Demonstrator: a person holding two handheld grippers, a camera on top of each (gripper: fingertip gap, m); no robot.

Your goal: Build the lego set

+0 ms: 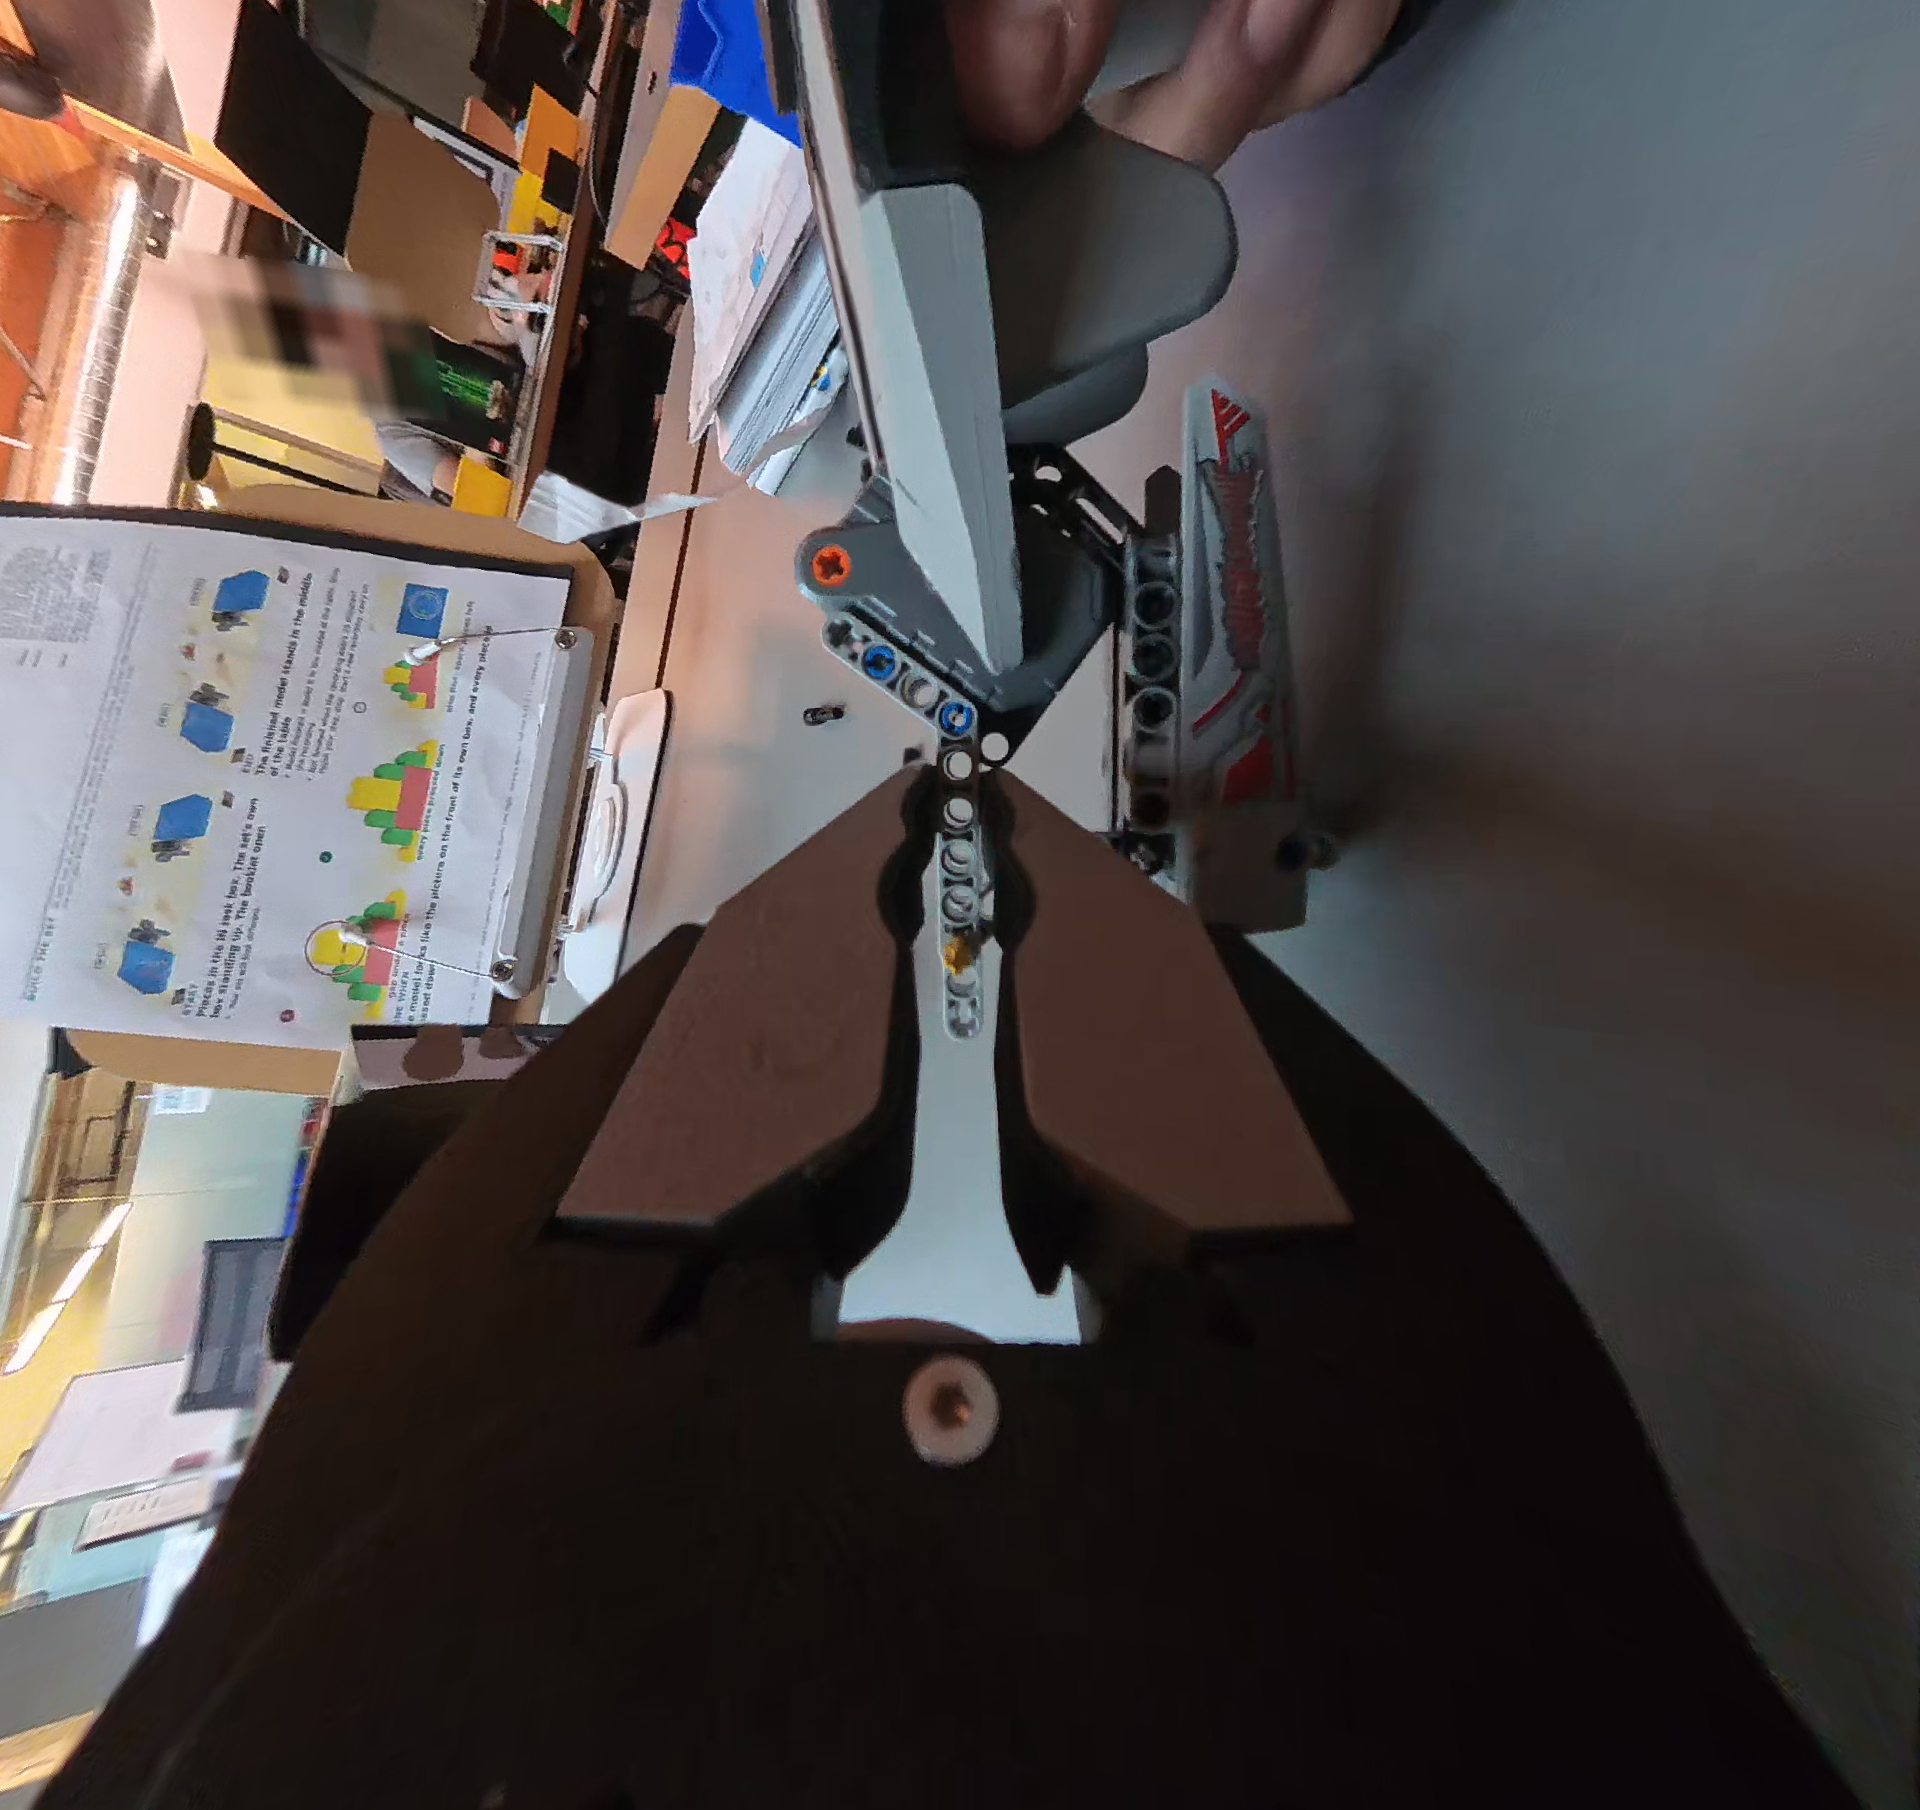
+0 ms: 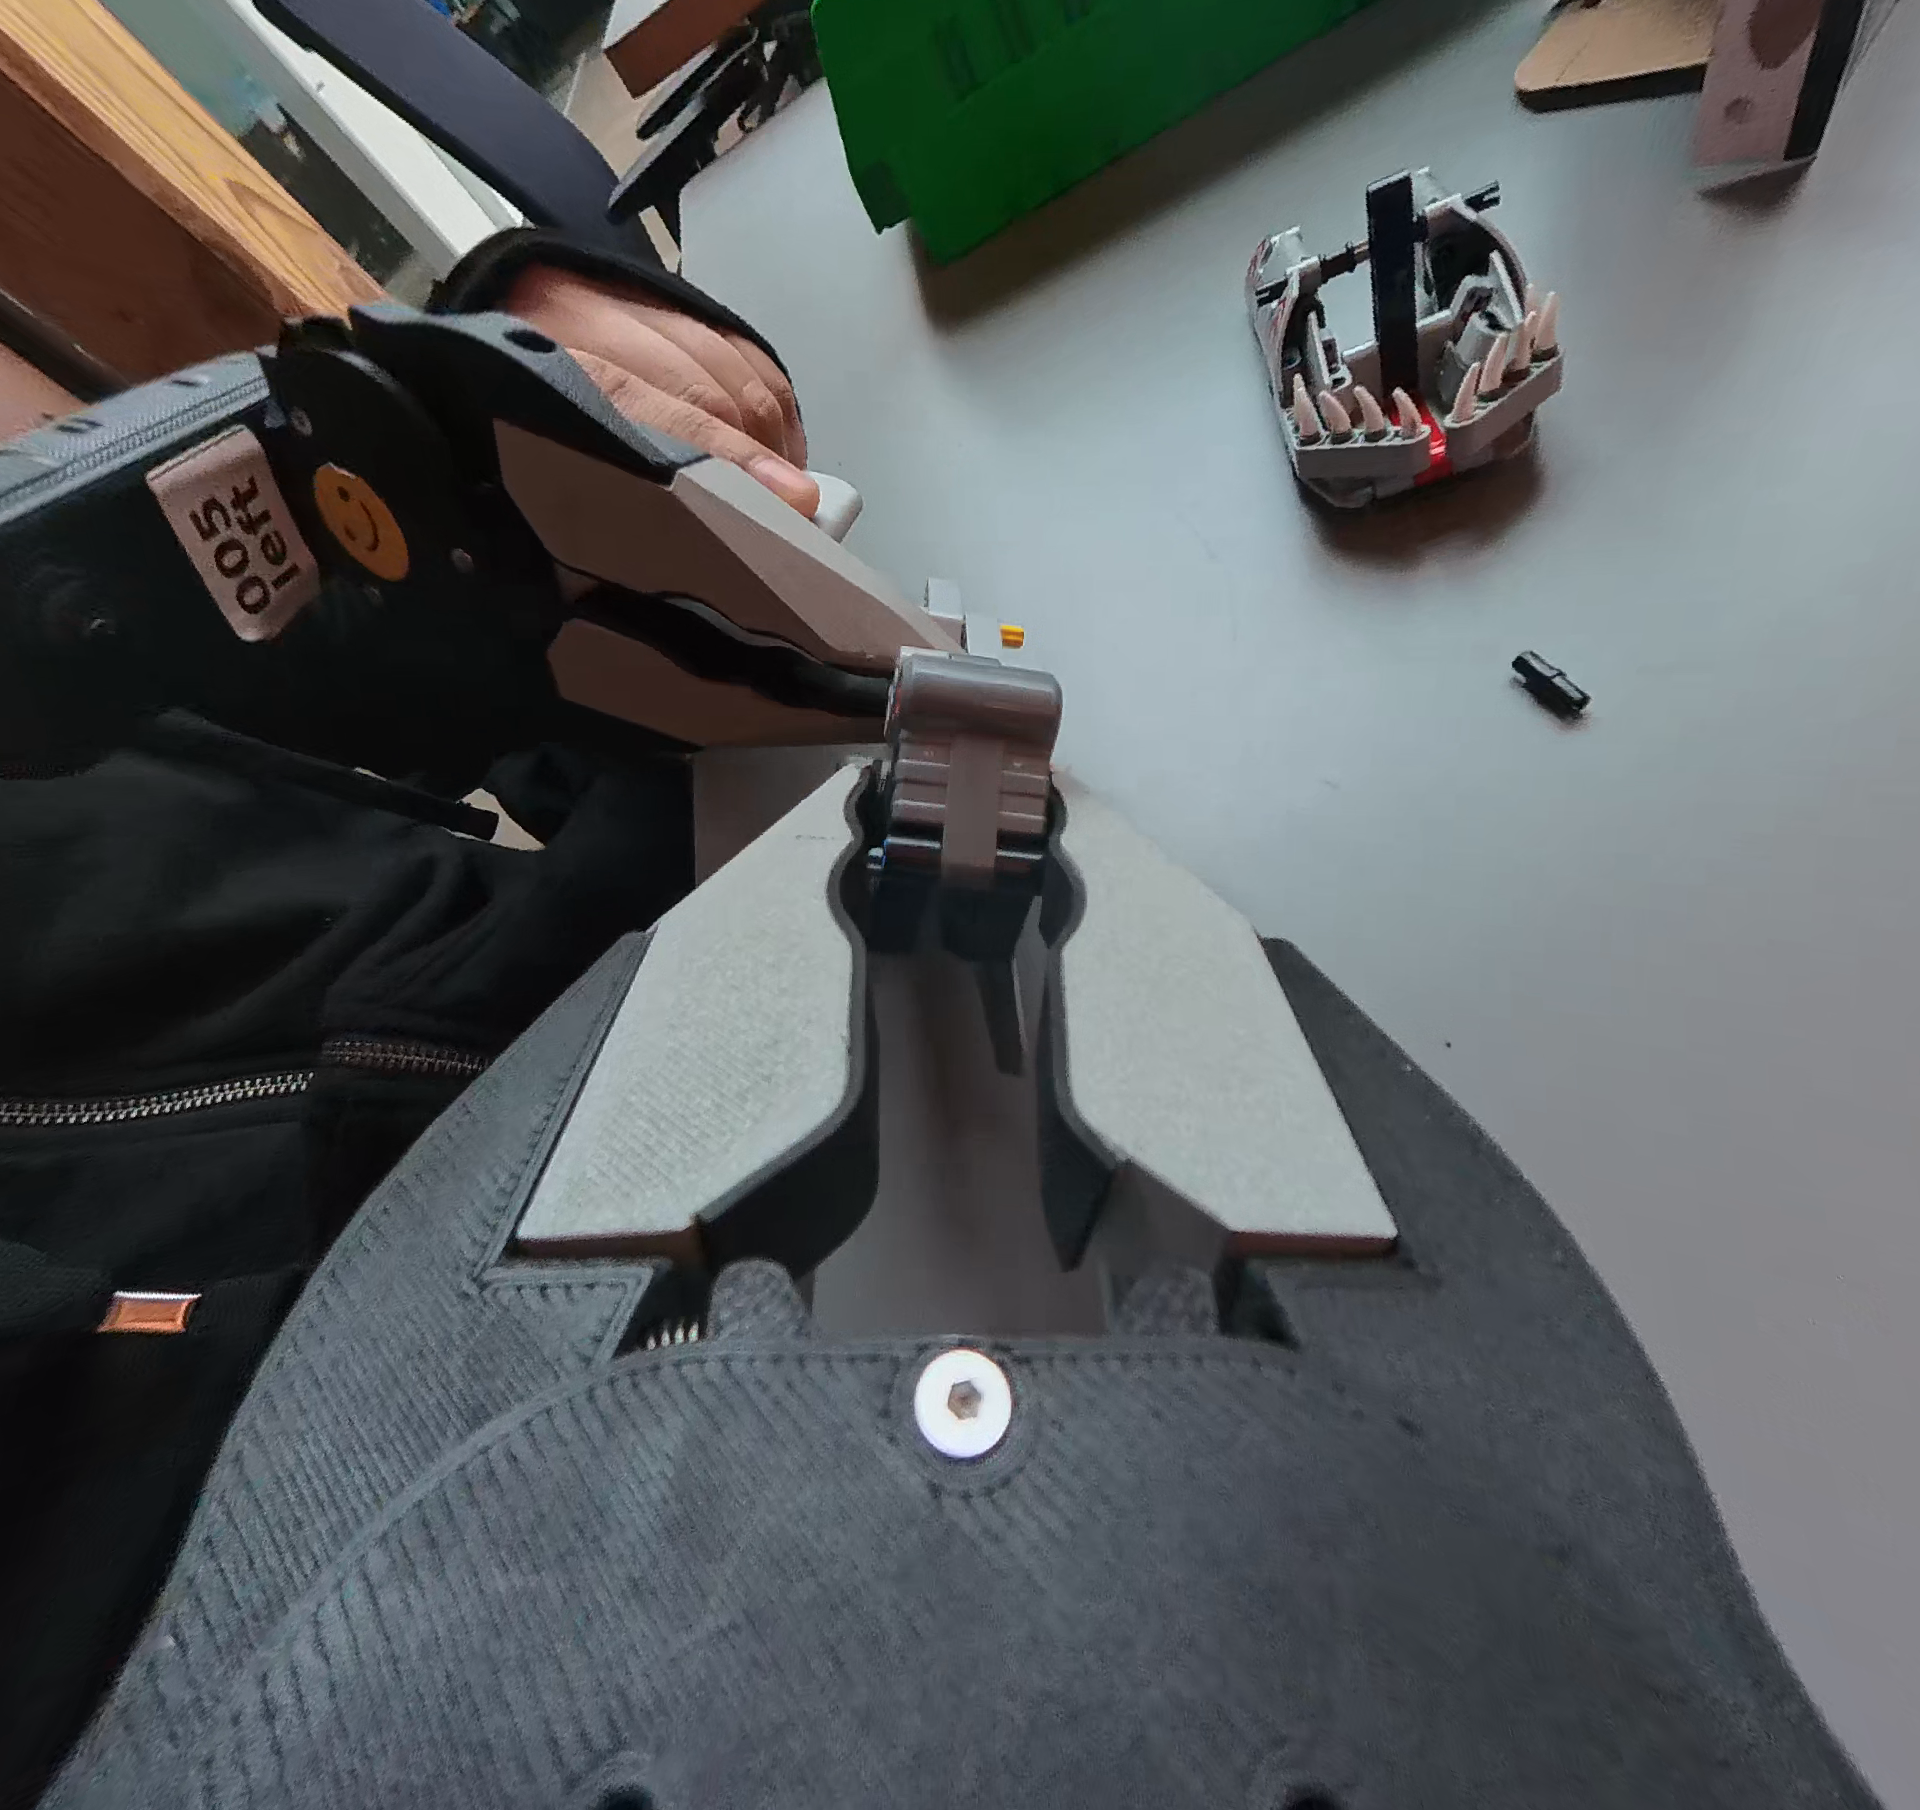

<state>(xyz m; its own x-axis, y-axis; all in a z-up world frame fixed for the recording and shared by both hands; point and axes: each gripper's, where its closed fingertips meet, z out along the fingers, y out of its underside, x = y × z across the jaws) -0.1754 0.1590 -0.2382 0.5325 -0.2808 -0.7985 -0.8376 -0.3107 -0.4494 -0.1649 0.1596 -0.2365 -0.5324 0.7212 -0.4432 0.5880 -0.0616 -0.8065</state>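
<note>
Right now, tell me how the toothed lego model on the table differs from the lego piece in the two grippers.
The toothed model rests on the table, untouched; the held piece is up in the air, pinched by the left gripper and the right gripper. The toothed model carries pale spikes and a red part; the held piece looks mostly plain grey. Both are partly built grey assemblies.

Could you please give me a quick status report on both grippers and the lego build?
Left hand-held gripper shut on light grey beam. Right hand-held gripper shut on dark grey assembly. Pieces meeting. Toothed model apart, nothing blocking.
</note>
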